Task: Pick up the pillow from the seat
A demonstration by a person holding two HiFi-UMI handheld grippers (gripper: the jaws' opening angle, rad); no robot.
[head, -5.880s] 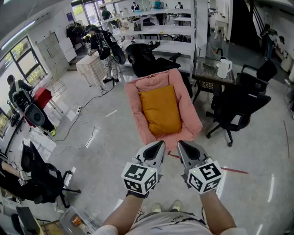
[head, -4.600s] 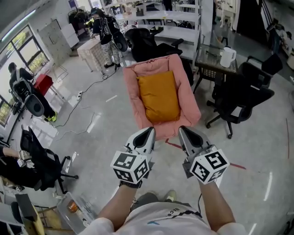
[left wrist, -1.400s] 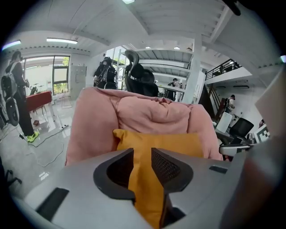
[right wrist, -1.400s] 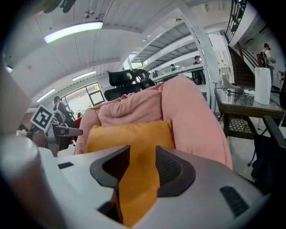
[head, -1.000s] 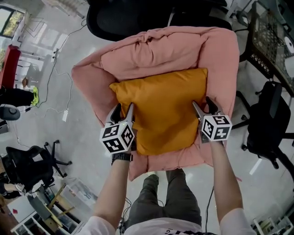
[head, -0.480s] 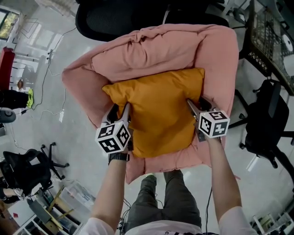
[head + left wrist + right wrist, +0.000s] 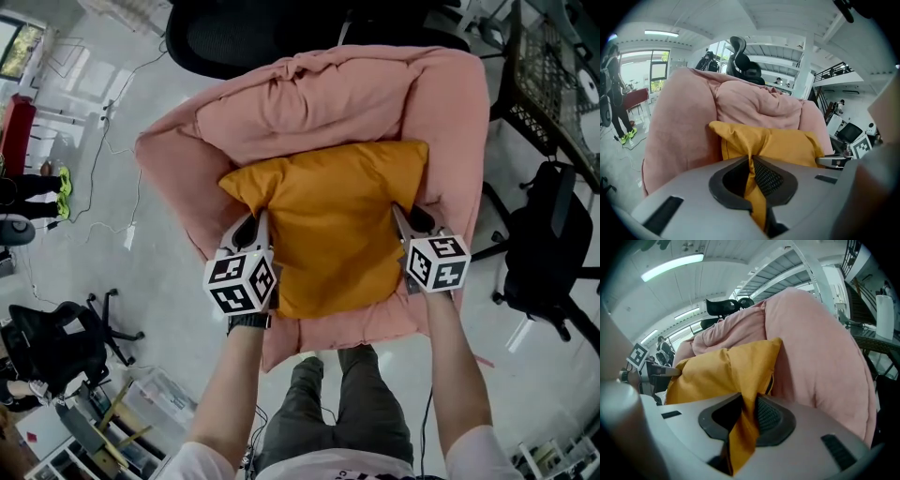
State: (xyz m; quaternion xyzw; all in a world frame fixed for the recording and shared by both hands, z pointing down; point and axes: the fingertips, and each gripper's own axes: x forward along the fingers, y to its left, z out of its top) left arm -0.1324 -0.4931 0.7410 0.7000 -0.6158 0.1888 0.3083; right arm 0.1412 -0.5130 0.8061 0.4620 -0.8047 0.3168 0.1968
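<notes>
**Head view.** The orange pillow [image 7: 333, 225] lies flat in the pink padded seat [image 7: 347, 94], its far edge against the backrest. The left gripper [image 7: 255, 227] meets the pillow's left edge and the right gripper [image 7: 409, 219] meets its right edge, roughly level with each other. No gap shows between pillow and seat cushion, so the pillow appears not yet raised.

**Left gripper view.** The jaws have just been closing and now stand nearly together, with a thin fold of orange fabric [image 7: 754, 178] pinched between the pads. The body of the pillow bulges beyond the jaws against the pink armrest.

**Right gripper view.** The jaws have likewise just been closing. They are clamped on a thicker gather of the pillow's right edge [image 7: 743, 427], which hangs down through the gap. The seat's padded side [image 7: 820, 357] rises just beside it.

**Progress.** Judged from these views, the approach and the two-sided grasp are done. The lift clear of the seat remains.
</notes>
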